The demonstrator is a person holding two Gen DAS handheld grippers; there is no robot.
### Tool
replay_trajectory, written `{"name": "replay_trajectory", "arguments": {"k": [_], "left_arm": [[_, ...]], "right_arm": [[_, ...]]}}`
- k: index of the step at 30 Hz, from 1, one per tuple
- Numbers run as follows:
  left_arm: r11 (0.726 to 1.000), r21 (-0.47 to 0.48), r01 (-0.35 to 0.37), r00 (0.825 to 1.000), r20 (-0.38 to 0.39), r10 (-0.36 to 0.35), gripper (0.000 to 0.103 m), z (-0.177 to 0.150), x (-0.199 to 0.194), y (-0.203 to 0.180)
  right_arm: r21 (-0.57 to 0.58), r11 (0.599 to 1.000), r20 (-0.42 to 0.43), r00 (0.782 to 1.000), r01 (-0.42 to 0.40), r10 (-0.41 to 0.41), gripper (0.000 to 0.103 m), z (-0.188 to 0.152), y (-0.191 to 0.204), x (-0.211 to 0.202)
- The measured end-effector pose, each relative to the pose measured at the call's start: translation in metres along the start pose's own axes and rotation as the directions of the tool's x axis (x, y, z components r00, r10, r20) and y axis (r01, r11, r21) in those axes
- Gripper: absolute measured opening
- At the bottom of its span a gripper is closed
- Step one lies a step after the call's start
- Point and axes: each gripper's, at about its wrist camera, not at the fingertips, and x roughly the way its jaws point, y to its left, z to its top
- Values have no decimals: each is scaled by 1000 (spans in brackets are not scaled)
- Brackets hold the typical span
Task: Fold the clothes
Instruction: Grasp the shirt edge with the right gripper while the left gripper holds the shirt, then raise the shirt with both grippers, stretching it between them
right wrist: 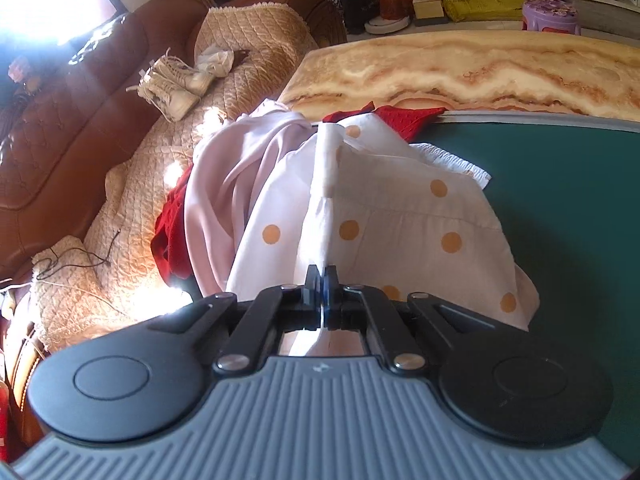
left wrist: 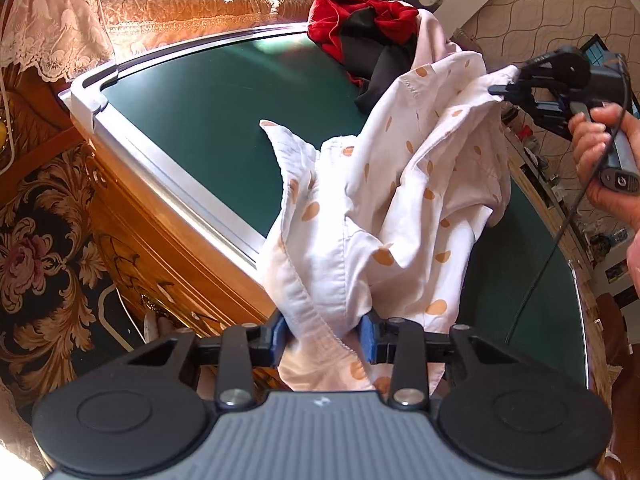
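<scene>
A white garment with orange dots is held up over the green table top between both grippers. My left gripper is shut on a thick bunched hem of it, the blue pads pressing from both sides. My right gripper is shut on a thin fold of the same garment; in the left wrist view the right gripper pinches the cloth's far upper edge, with a person's hand on its handle. The rest of the garment drapes onto the table.
A red and black clothes pile and a pale pink garment lie at the table's far corner. The table has a silver rim. Beyond are a marble-look top, a quilt-covered sofa with white shoes, and a patterned carpet.
</scene>
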Motion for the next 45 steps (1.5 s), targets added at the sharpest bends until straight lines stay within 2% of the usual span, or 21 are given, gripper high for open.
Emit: {"name": "replay_trajectory", "arguments": {"k": [1, 3, 9, 16, 20, 23, 27, 31, 35, 40, 42, 45], "left_arm": [[1000, 2, 0, 1000, 1, 0, 34, 0, -2, 0], [999, 49, -14, 1000, 12, 13, 13, 0, -10, -5], [995, 104, -5, 1000, 30, 2, 11, 2, -26, -15], [975, 216, 50, 997, 38, -60, 10, -1, -50, -55], [944, 316, 93, 993, 34, -110, 10, 5, -77, -88], [906, 401, 134, 988, 16, -153, 10, 15, -104, -118], [857, 477, 194, 974, 12, -227, 10, 38, -144, -159], [811, 536, 232, 956, 29, -293, 10, 69, -183, -202], [778, 577, 246, 938, 60, -341, 10, 102, -218, -249], [739, 624, 255, 907, 112, -407, 10, 139, -261, -309], [734, 630, 255, 893, 137, -428, 10, 156, -273, -333], [747, 609, 266, 876, 170, -451, 10, 184, -283, -366]], "right_arm": [[22, 1000, 22, 1000, -19, 19, 3, -2, -9, -13], [66, 996, 71, 996, -58, 53, 3, -7, -28, -41], [203, 965, 217, 969, -166, 121, 3, -33, -91, -137], [269, 936, 376, 920, -225, 113, 3, -82, -143, -246], [306, 921, 447, 890, -240, 84, 3, -117, -175, -305], [318, 916, 490, 870, -243, 61, 3, -141, -190, -347], [311, 912, 554, 831, -268, 56, 3, -160, -203, -402], [274, 919, 616, 785, -285, 59, 3, -158, -206, -451], [212, 936, 675, 734, -282, 68, 3, -146, -202, -489], [151, 948, 715, 693, -281, 91, 3, -120, -199, -526], [127, 955, 735, 673, -267, 90, 3, -106, -195, -543], [109, 960, 755, 649, -257, 88, 3, -80, -192, -562]]}}
